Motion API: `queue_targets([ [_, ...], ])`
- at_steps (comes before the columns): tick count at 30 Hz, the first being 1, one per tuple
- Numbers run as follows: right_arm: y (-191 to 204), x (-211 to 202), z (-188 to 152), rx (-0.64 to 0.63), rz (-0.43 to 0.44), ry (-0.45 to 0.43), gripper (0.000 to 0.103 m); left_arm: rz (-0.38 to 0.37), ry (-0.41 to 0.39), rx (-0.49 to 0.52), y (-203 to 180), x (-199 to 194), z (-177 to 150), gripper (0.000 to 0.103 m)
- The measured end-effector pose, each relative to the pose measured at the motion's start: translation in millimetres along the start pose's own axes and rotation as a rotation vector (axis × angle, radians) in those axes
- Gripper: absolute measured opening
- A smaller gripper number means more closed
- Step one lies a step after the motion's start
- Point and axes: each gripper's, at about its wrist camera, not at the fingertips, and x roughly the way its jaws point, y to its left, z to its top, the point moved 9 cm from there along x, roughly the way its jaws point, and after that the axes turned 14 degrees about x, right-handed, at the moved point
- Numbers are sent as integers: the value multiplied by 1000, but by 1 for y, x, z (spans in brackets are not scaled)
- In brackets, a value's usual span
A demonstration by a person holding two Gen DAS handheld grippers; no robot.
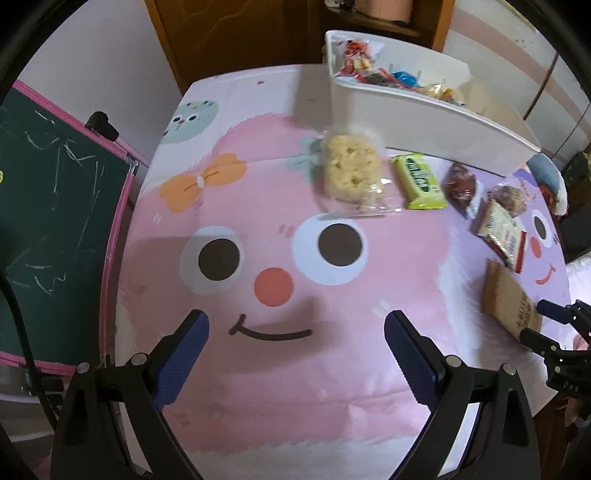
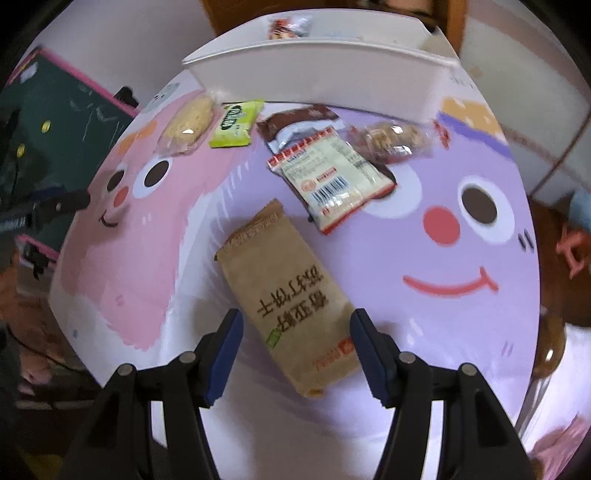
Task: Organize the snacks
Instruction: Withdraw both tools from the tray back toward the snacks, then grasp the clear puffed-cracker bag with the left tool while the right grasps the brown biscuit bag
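Note:
Snacks lie on a cartoon-print tablecloth in front of a white bin (image 1: pixel 424 122) that holds several snacks. On the cloth are a rice cake (image 1: pixel 351 166), a green pack (image 1: pixel 419 181), a dark red pack (image 1: pixel 460 184), a white-and-red pack (image 2: pixel 332 181), a clear-wrapped cookie (image 2: pixel 391 140) and a brown paper cracker pack (image 2: pixel 291 299). My left gripper (image 1: pixel 295 354) is open and empty over the pink face. My right gripper (image 2: pixel 297 354) is open, its fingers either side of the brown pack's near end, not touching it.
A green chalkboard with a pink frame (image 1: pixel 55 221) stands left of the table. A wooden door (image 1: pixel 229 33) is behind the bin. The table edge runs close on the right, with dark floor beyond.

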Motion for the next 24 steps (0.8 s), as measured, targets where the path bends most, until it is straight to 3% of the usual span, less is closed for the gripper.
queue_targets([
  [7, 13, 13, 5, -163, -57, -7, 63, -41, 10, -3, 4, 17, 24, 95],
  [17, 22, 28, 11, -171, -40, 37, 63, -102, 10, -3, -17, 56, 103, 95],
  [21, 30, 31, 11, -222, -86, 22, 58, -96, 20, -26, -18, 73, 124, 95],
  [24, 32, 32, 12, -190, -78, 17, 56, -92, 42, -50, -17, 87, 131, 94],
])
